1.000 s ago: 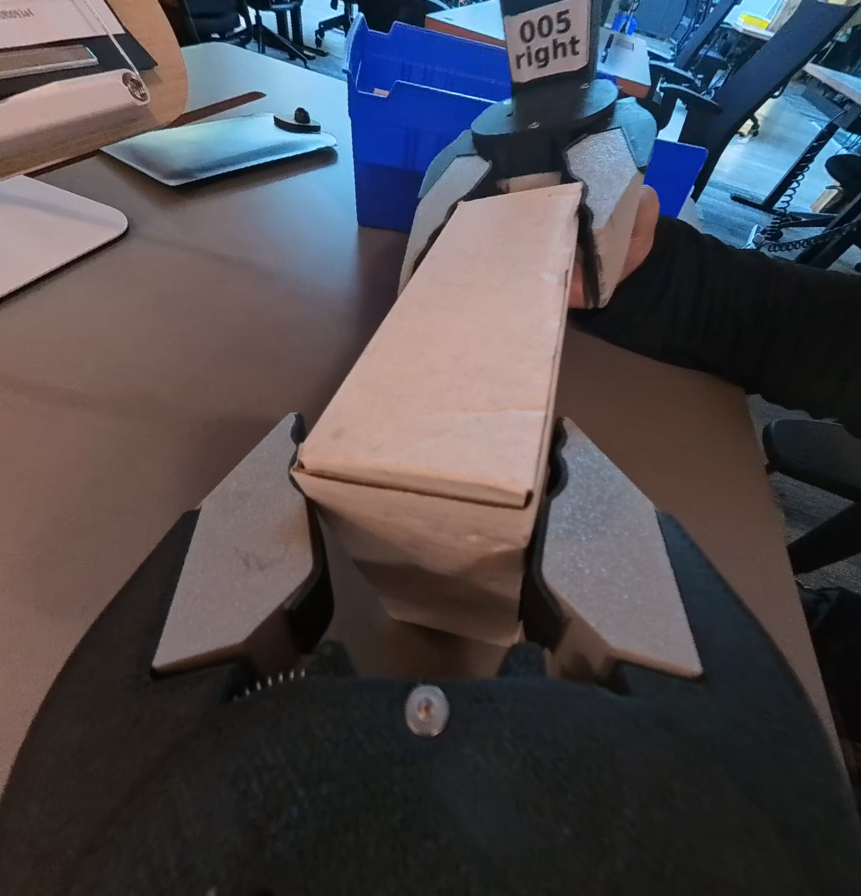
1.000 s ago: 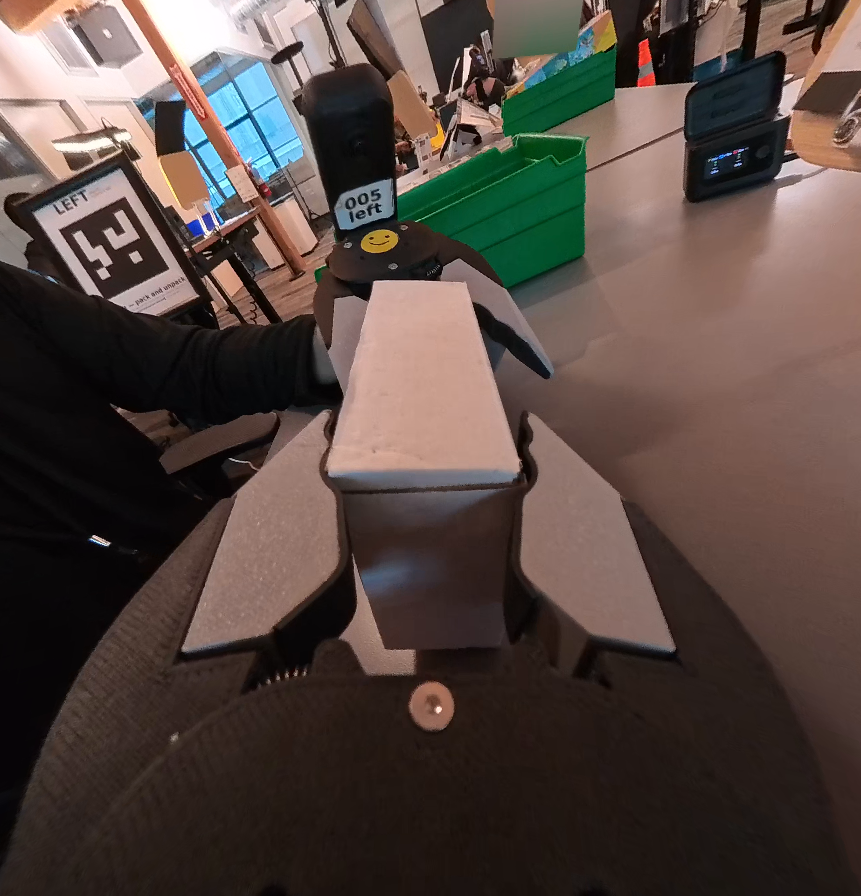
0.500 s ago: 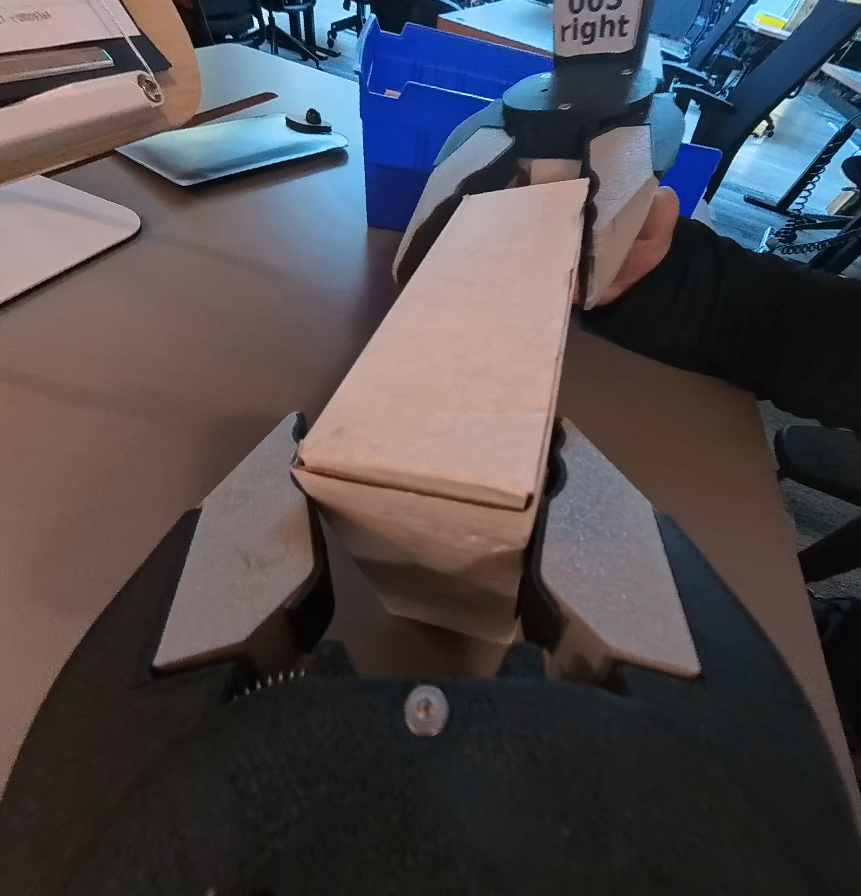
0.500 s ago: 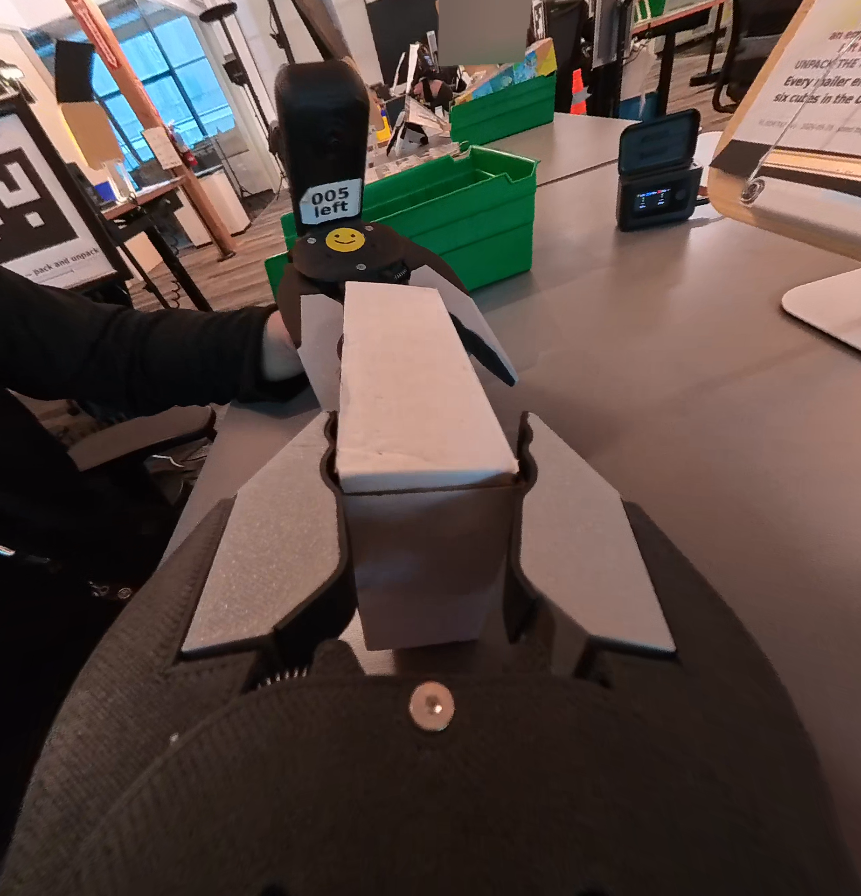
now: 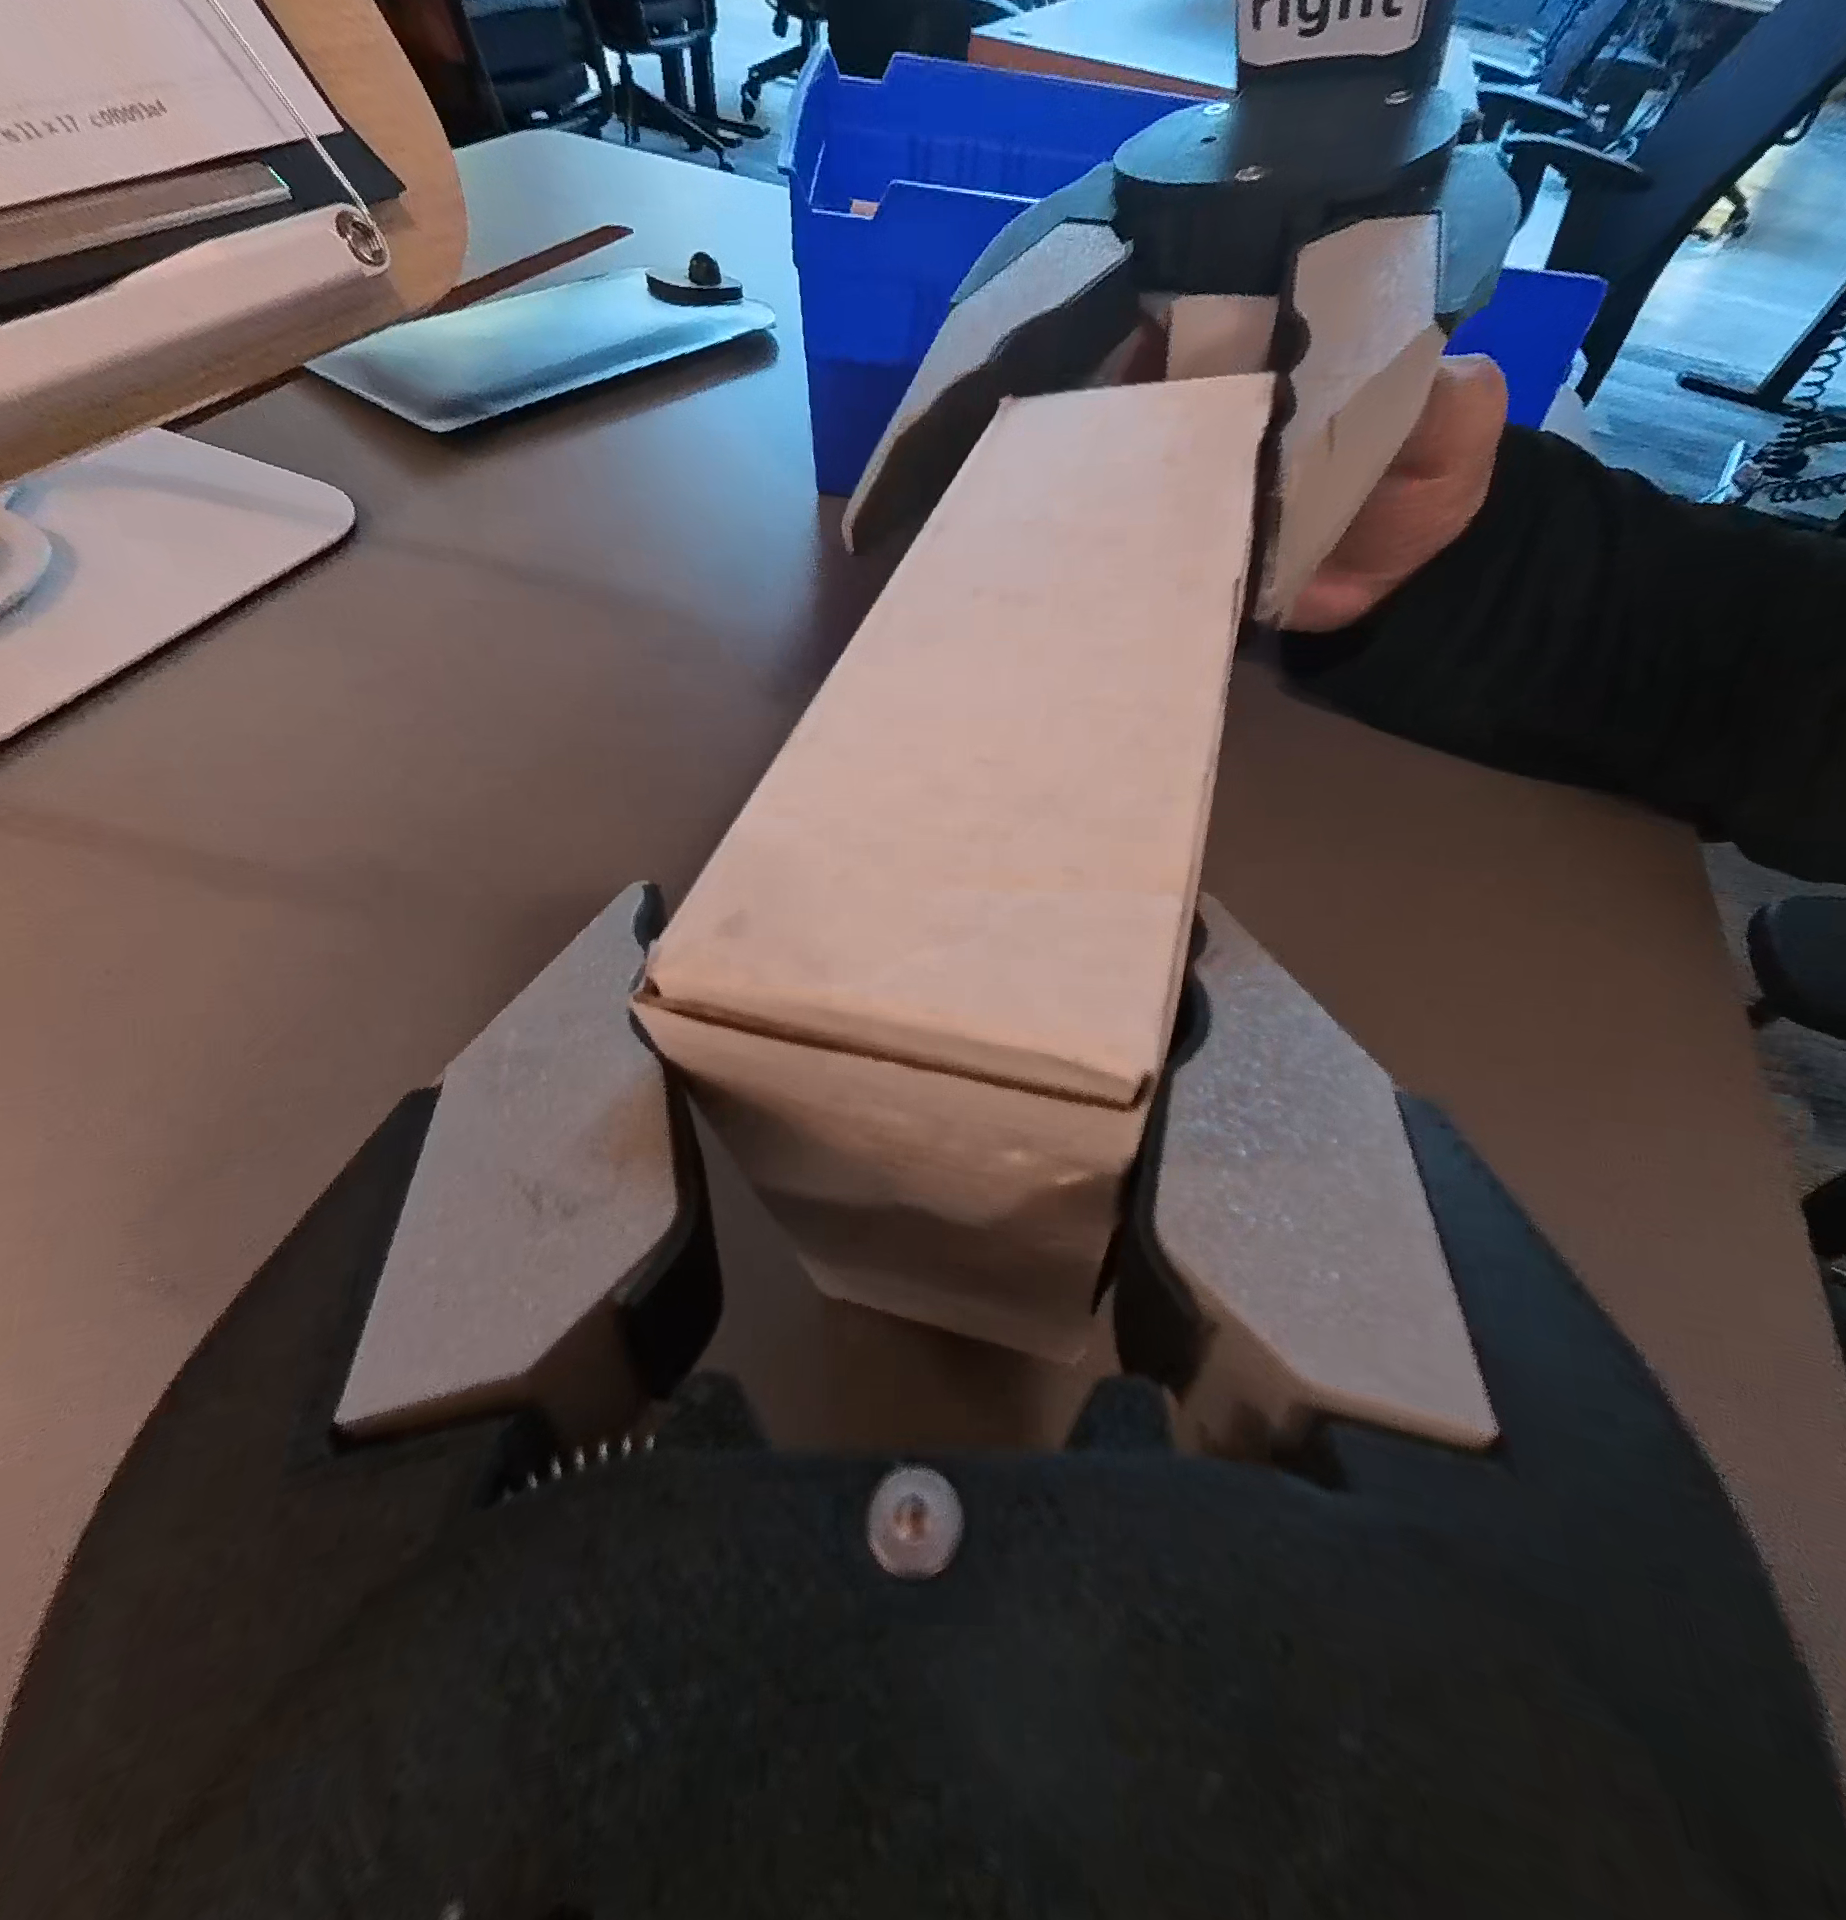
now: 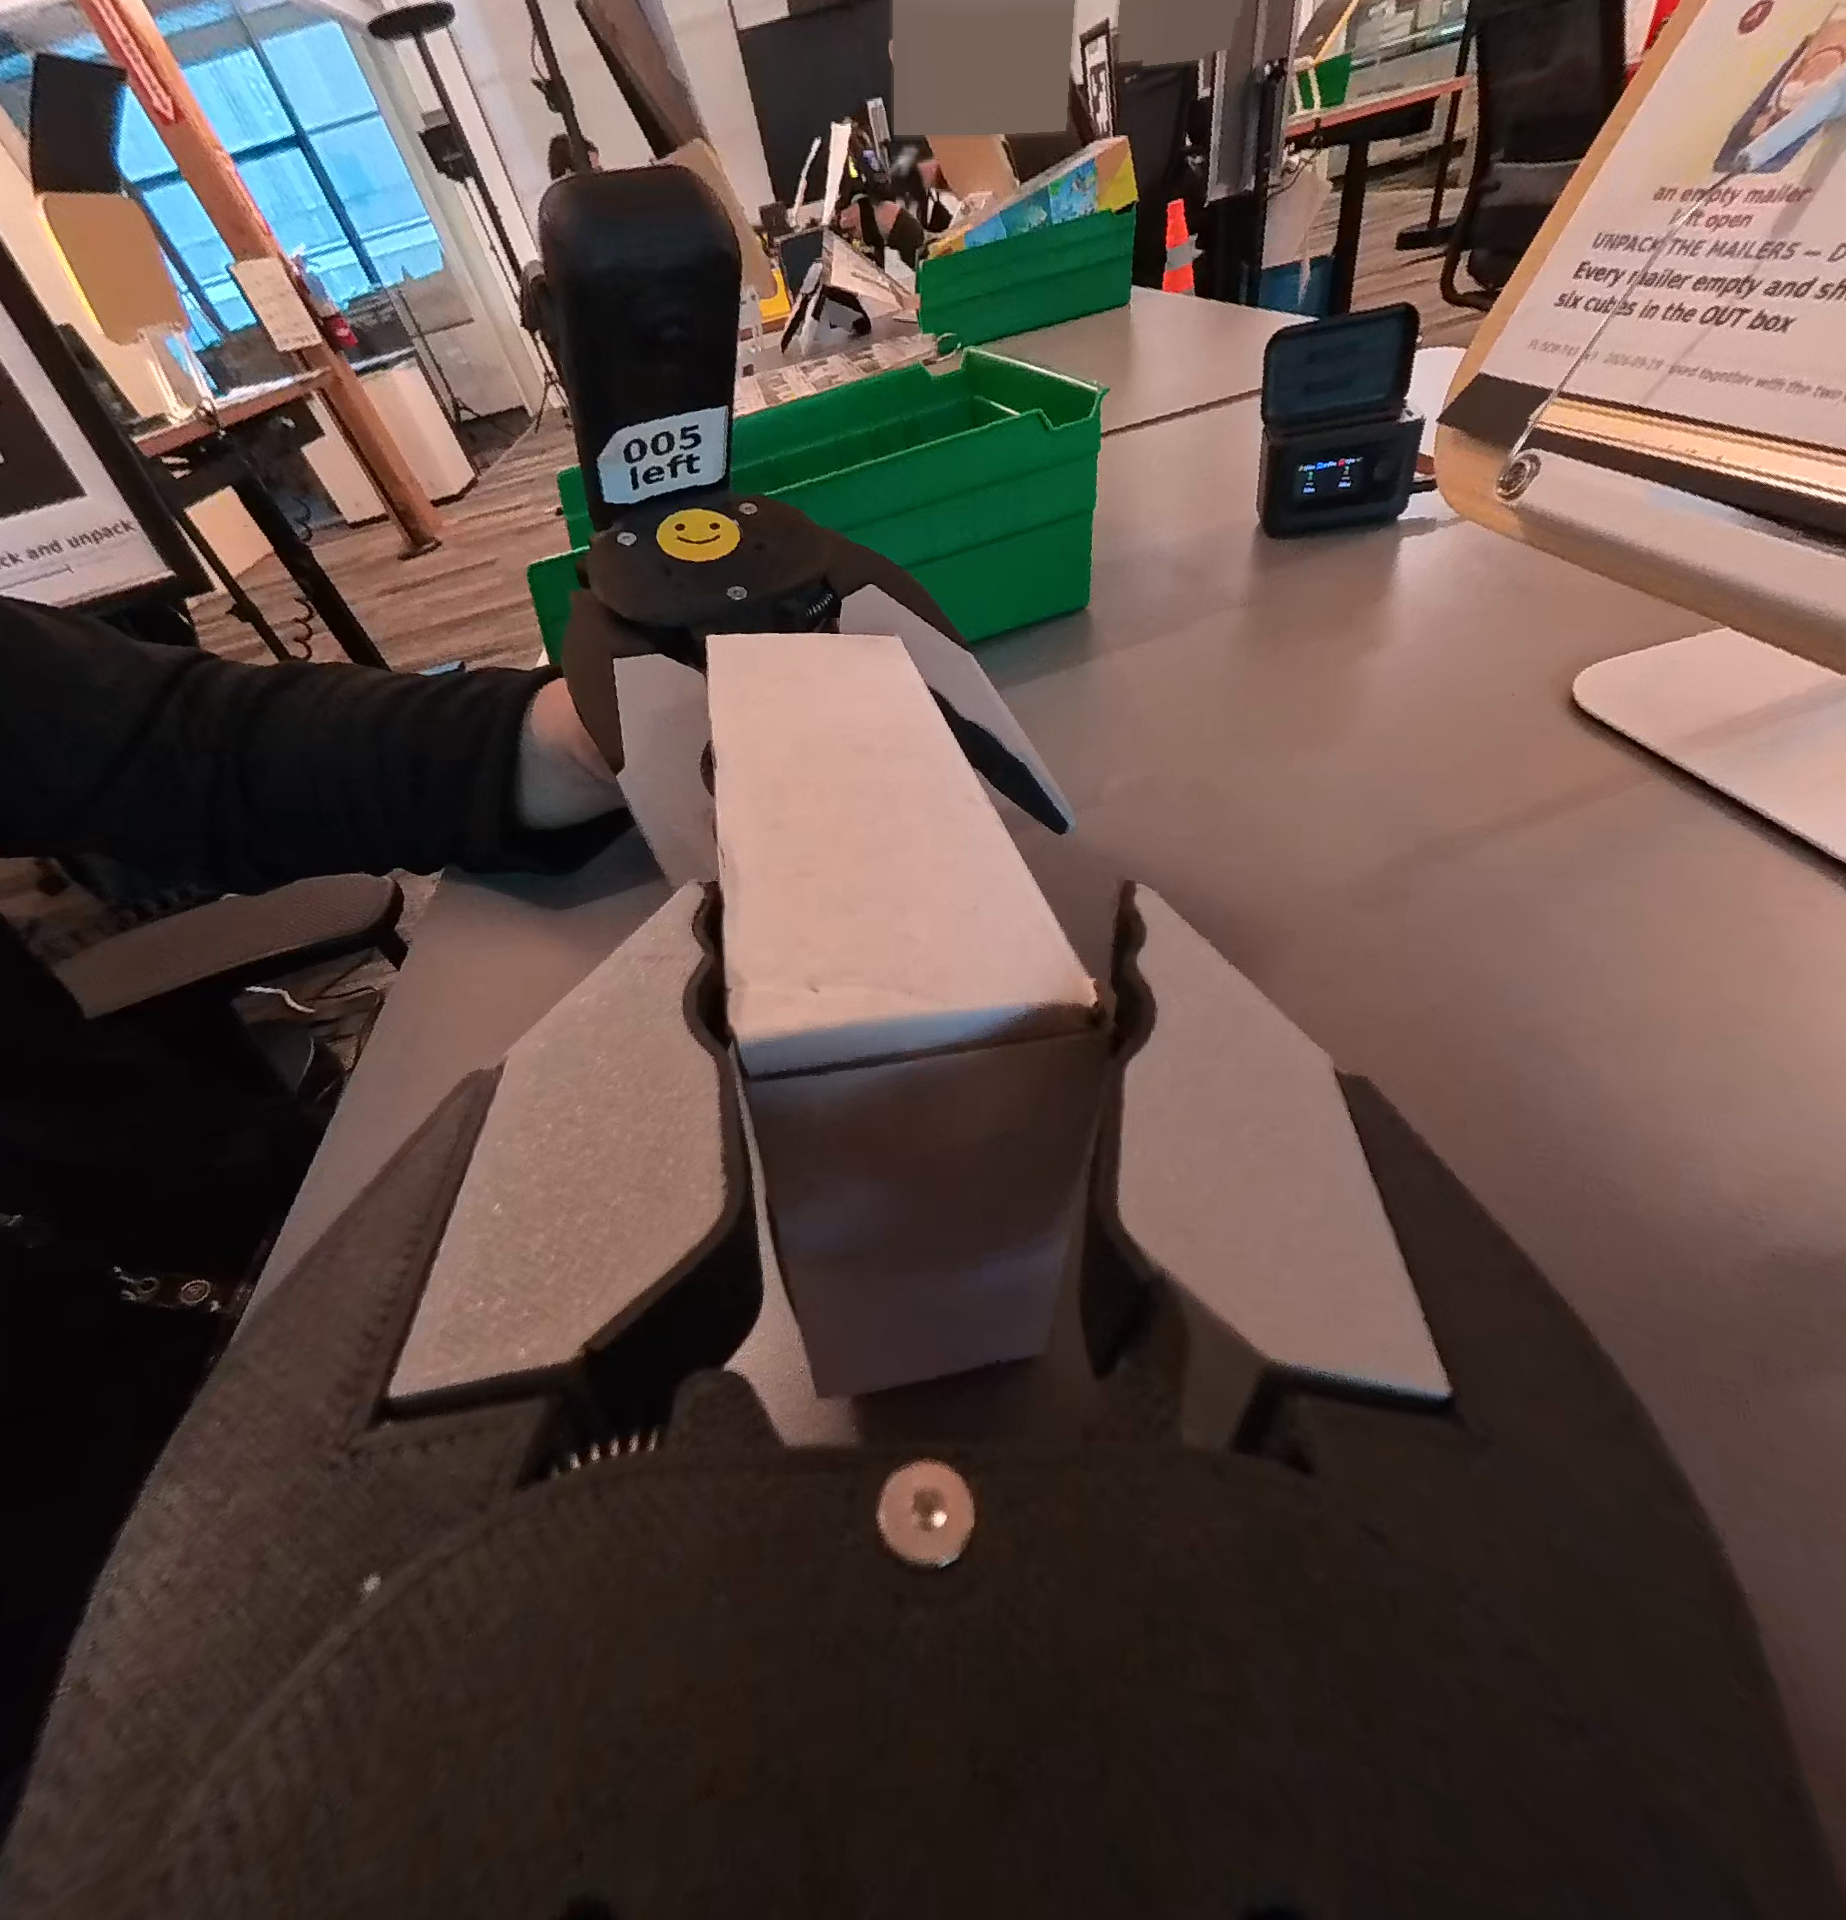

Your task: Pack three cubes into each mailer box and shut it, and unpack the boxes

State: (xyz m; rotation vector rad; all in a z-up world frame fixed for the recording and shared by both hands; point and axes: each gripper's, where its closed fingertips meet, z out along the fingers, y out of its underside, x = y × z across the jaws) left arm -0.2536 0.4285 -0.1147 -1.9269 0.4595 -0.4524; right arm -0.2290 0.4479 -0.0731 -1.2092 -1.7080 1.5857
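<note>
- Gripping one end of a long cardboard box, the left gripper has its two grey fingers pressed against the box's opposite sides, jaws narrowed to the box's width.
- At the far end, the right gripper has the other end, with a hand in a black sleeve behind it.
- Over to the right wrist view: the same box sits between the right gripper fingers. The jaws are narrow around its end, the left finger flat on the box and the right one meeting its top corner.
- The left gripper holds the far end, and a hand shows behind it.
- The box is shut, with end flaps tucked in and top face unbroken.
- It spans between the two grippers, close to level and apparently raised off the desk, along the side nearest the person.
- A blue bin stands at the desk's far edge behind the right gripper.
- A green bin stands at the opposite edge, behind the left gripper.
- A small black device with a lit screen sits further along the desk.
- A sign stand with a printed sheet rises at the back side, its white base flat on the desk.
- A silvery flat pad lies between that base and the blue bin.
</note>
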